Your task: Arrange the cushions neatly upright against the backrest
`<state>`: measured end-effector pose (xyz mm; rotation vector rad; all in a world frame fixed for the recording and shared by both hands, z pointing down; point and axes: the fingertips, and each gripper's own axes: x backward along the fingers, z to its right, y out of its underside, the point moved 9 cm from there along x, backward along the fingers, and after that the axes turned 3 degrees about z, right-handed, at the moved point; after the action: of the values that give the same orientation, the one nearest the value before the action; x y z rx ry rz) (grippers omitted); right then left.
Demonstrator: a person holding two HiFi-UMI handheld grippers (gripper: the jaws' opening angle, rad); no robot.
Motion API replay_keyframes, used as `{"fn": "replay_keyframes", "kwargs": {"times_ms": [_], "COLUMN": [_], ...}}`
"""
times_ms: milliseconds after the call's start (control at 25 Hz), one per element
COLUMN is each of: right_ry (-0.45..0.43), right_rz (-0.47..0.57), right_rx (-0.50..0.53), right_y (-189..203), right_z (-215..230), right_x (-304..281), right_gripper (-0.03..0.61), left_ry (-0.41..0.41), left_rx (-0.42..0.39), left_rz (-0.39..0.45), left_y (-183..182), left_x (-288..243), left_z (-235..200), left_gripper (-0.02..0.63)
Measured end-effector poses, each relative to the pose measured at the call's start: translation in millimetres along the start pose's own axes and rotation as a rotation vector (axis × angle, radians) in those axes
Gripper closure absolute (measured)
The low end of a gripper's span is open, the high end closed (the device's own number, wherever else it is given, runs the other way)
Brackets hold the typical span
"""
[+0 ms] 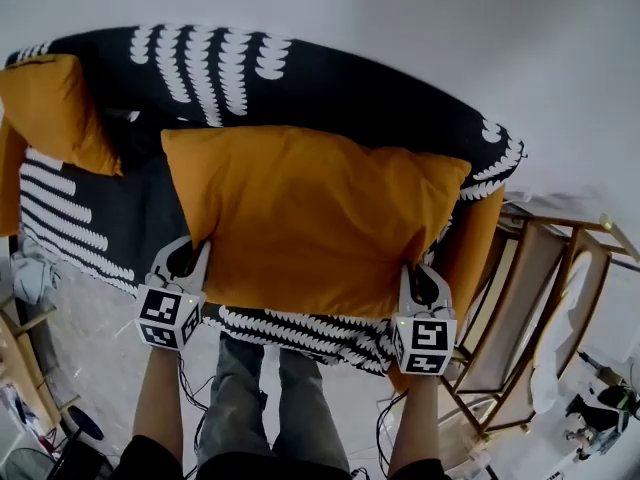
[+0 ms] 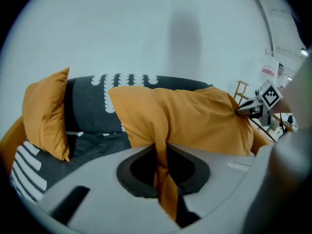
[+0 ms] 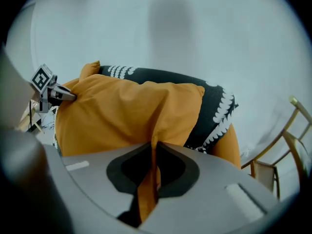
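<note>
Left gripper (image 1: 190, 256) and right gripper (image 1: 421, 280) each clench the near edge of the cushion (image 1: 320, 218); the carry seems to be in hand. Next, stand it against the backrest (image 1: 340, 83), upper centre.

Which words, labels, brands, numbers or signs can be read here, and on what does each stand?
No words or numbers can be read.
Cubes on the left gripper and right gripper: black-and-white square markers, no letters.
Small label on the right, left gripper view: too blurred to read.

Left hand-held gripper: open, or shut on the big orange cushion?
Shut on it. The left hand-held gripper pinches a fold of the big orange cushion between its closed jaws.
</note>
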<state>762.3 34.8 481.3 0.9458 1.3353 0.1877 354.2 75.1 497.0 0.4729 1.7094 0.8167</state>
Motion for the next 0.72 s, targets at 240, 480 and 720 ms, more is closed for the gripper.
{"fn": "replay_keyframes", "kwargs": {"times_ms": [240, 480, 720], "right_ry": [0.053, 0.116, 0.126], "right_rz": [0.098, 0.183, 0.127], "right_rx": [-0.003, -0.032, -0.068], "right_y": [-52.9, -84.9, -71.8], "right_z": [3.6, 17.4, 12.0], "right_x": [15.2, 4.2, -28.5], "right_gripper": [0.541, 0.541, 0.541], "left_ry": [-0.010, 0.001, 0.021], "left_rx": [-0.077, -0.154, -0.170], "left_rz": [0.109, 0.191, 0.106], "left_y": [-68.2, -123.4, -110.2], "left_x": [9.3, -16.9, -51.9], "left_z": [-19.1, -37.0, -55.0], "left_gripper": [0.574, 0.574, 0.568]}}
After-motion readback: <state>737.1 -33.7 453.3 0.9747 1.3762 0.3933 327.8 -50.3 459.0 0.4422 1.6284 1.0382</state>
